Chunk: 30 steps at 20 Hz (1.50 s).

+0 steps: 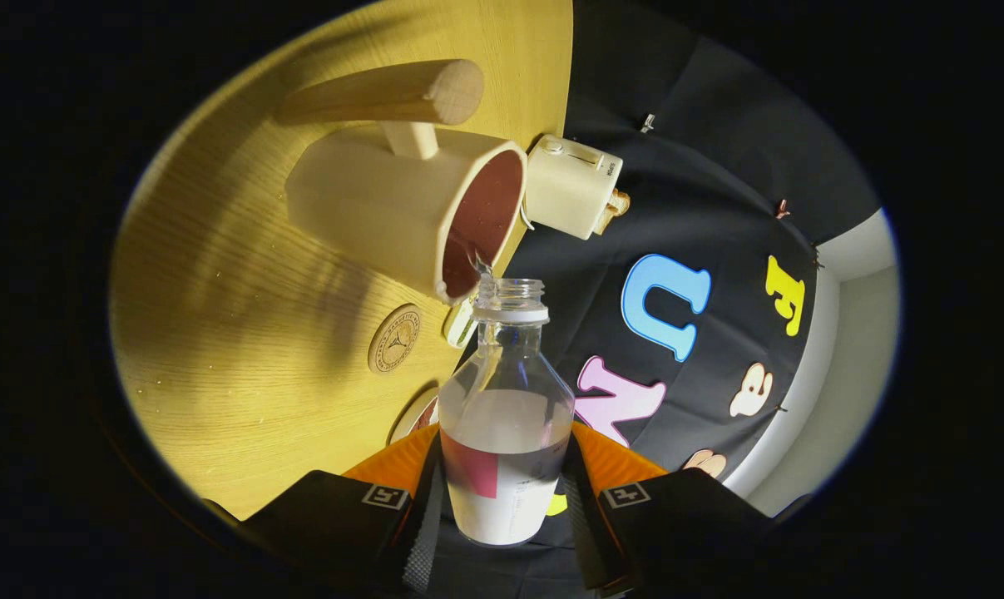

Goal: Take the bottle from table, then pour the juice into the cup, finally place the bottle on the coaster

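My gripper is shut on a clear, uncapped bottle, both fingers pressing its labelled lower body. The bottle is tipped over sideways, about half full of pale liquid. Its open mouth sits right at the rim of a cream cup with a reddish inside, and a thin stream runs from the mouth into the cup. The cup stands on the wooden table just beyond the fingers. A small round wooden coaster lies on the table beside the cup, nearer to the fingers.
A wooden peg with a stem rises next to the cup on its far side. A cream toaster-like box stands past the cup near the table's edge. A small white object and a white dish rim lie close to the bottle.
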{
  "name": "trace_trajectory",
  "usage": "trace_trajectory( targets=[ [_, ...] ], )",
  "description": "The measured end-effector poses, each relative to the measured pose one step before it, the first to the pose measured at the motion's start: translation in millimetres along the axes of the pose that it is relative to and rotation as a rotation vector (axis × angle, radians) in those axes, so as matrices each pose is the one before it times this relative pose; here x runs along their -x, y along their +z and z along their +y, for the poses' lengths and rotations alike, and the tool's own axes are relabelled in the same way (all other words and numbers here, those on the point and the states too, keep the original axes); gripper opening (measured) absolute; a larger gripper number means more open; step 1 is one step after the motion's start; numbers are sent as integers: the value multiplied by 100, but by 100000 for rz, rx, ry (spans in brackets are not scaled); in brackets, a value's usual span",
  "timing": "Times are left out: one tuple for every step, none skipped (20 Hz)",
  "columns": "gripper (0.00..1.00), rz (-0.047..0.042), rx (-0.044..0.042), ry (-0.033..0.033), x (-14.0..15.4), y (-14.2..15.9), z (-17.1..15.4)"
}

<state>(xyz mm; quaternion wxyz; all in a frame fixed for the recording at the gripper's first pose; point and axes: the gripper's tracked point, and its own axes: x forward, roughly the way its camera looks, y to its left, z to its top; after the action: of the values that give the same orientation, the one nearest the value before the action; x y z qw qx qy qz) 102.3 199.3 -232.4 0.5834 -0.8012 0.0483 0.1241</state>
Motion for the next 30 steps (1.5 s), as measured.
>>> trace_trajectory(
  targets=[
    [69, -57, 205, -408, -38, -24, -223],
    [69, -96, 248, -324, -20, 9, -208],
    [69, -56, 460, -356, -199, 21, -138],
    [69, -75, 728, -327, -48, 48, -179],
    [69, -227, 1075, -548, -120, 53, -201],
    [69, -495, 1124, -935, 25, 67, -292],
    [69, -424, 1036, -646, 69, 66, -96],
    [69, -451, 489, -178, 17, 68, -86],
    [69, -244, 552, -60, -108, 81, -76],
    [69, -227, 659, -149, 31, 73, -71],
    [69, -238, 711, -140, -51, 78, -103],
    [69, -193, 739, -124, 38, 32, -105],
    [69, -302, 763, -348, 45, 86, -46],
    [69, -511, 731, -397, 28, 111, -157],
    [69, -528, 779, -631, -83, 97, -209],
    [69, -493, 1010, -800, -14, 138, -304],
    [69, -571, 1053, -488, -23, 120, -99],
    [69, -613, 1023, -310, 69, 129, -110],
    [69, -660, 1045, -634, -8, 145, -188],
    [69, -490, 836, -565, 29, 33, -222],
    [69, -568, 970, -357, 36, 145, -203],
    [69, -641, 1075, -114, -48, 135, -153],
    [69, -671, 1227, -115, -122, 76, -145],
    [69, -910, 1027, -118, -5, 134, -112],
    [69, -583, 886, -317, 81, 48, -97],
    [69, -826, 1004, -643, 70, 70, -260],
    [69, -707, 1473, -693, -48, 66, -199],
    [69, -520, 1661, -414, -49, -104, -102],
    [69, -345, 1409, -315, -82, -144, -97],
    [69, -359, 1138, -477, -11, -176, -116]
  ],
)
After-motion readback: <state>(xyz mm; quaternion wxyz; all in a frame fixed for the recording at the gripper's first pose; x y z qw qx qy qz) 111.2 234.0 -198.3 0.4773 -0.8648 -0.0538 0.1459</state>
